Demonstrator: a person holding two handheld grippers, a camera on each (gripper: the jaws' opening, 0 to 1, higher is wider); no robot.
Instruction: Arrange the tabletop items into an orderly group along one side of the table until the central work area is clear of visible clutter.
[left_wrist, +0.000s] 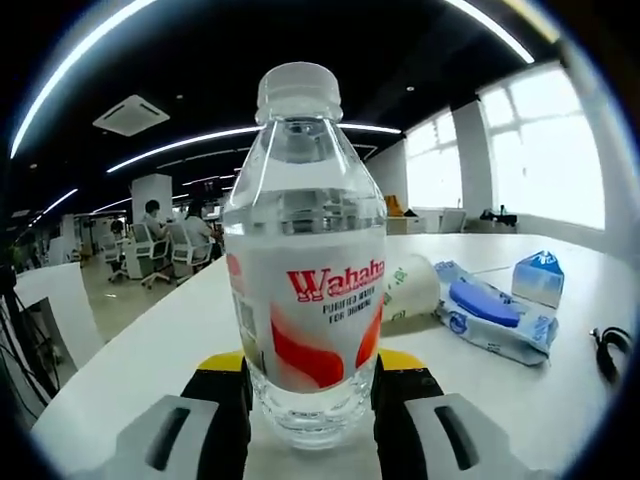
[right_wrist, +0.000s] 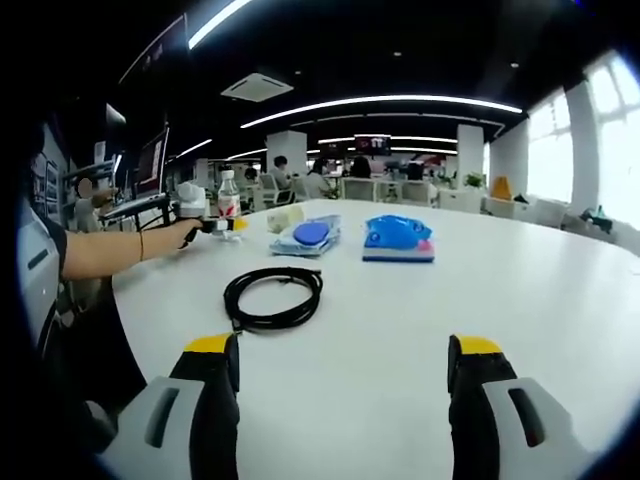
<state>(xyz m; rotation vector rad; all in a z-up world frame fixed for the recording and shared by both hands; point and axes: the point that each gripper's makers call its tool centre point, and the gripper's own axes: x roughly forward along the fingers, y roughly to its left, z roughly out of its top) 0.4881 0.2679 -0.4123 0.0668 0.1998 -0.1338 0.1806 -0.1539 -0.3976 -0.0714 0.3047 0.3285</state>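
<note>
A clear Wahaha water bottle (left_wrist: 305, 280) with a white cap stands upright on the white table (left_wrist: 150, 350). My left gripper (left_wrist: 312, 362) is shut on its lower body, one yellow-tipped jaw pressed to each side. From the right gripper view, the same bottle (right_wrist: 229, 205) is at the table's far left edge, with the left gripper (right_wrist: 200, 222) on it in a person's hand. My right gripper (right_wrist: 345, 395) stands open over bare table with nothing between its jaws. Beyond it lies a coiled black cable (right_wrist: 272, 297).
Just right of the bottle a paper cup (left_wrist: 410, 290) lies on its side, followed by a blue wet-wipes pack (left_wrist: 495, 315) and a blue-and-white packet (left_wrist: 538, 278). They form a row: cup (right_wrist: 285, 217), wipes (right_wrist: 305, 237), packet (right_wrist: 398, 238). Office desks and people fill the background.
</note>
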